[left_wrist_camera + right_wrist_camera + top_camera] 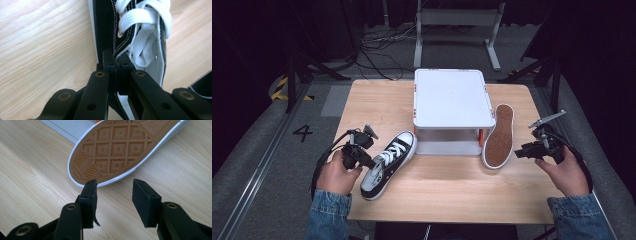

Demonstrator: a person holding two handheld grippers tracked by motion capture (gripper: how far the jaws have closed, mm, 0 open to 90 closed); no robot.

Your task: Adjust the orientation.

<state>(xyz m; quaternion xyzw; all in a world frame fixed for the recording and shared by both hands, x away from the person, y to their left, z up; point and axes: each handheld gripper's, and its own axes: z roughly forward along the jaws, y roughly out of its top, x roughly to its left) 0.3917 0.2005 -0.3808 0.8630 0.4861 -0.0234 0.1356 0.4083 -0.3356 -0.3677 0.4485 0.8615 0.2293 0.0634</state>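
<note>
Left gripper pinches the sneaker's soft collar beside the rack; right gripper gapes near the second shoe.

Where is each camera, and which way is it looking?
High view: sits above the person's side, looking forward and down at the wooden table, white stand and both shoes; both hands and denim sleeves show.
Left gripper view: rides the left gripper, looking along its fingers shut on the black sneaker.
Right gripper view: rides the right gripper, open, facing the tipped sneaker's brown sole.
Shared: the high view also shows that black sneaker and the sole.
</note>
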